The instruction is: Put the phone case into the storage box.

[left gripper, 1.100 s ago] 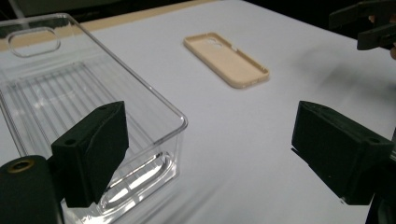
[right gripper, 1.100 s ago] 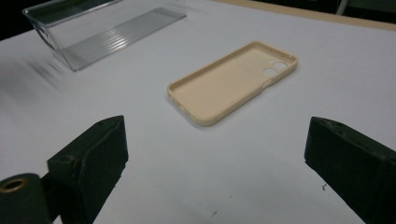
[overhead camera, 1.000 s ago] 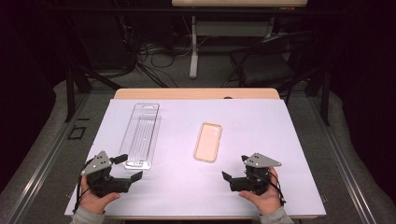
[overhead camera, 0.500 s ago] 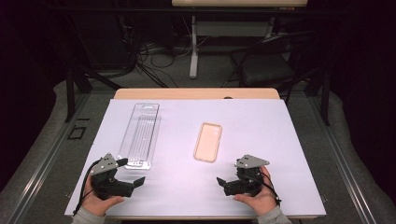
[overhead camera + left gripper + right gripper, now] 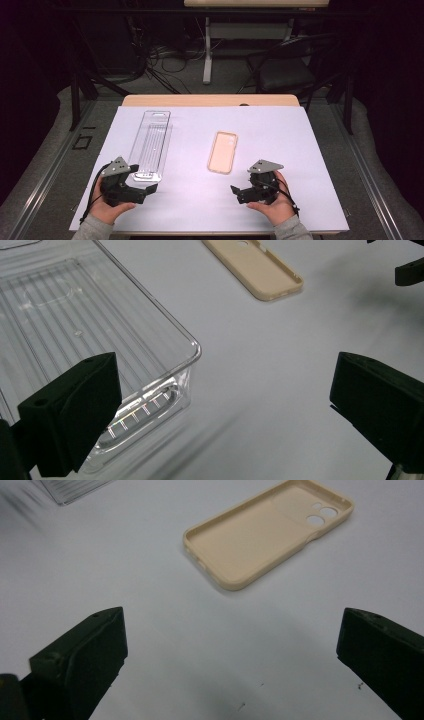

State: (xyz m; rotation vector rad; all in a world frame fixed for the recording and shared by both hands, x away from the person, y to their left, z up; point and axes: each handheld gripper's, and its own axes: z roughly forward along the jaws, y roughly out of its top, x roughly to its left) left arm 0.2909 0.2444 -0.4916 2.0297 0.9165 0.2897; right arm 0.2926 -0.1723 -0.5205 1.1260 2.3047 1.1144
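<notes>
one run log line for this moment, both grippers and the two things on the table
left gripper: open, empty, by clear tray | right gripper: open, empty, near beige phone case | nothing held

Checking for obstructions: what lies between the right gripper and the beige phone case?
Nothing: in the right gripper view, bare white table cover runs from the open right gripper to the phone case. The high view agrees.

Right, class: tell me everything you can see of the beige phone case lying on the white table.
The beige phone case is a thin, matte shell, rubbery or plastic by its look. It lies flat on the white table, hollow side up, with a low raised rim all round. Near one end are two round camera holes, and small cut-outs notch its edges. It is empty. Nothing but the table touches it: the clear plastic tray lies apart from it, and both grippers are apart from it too.
</notes>
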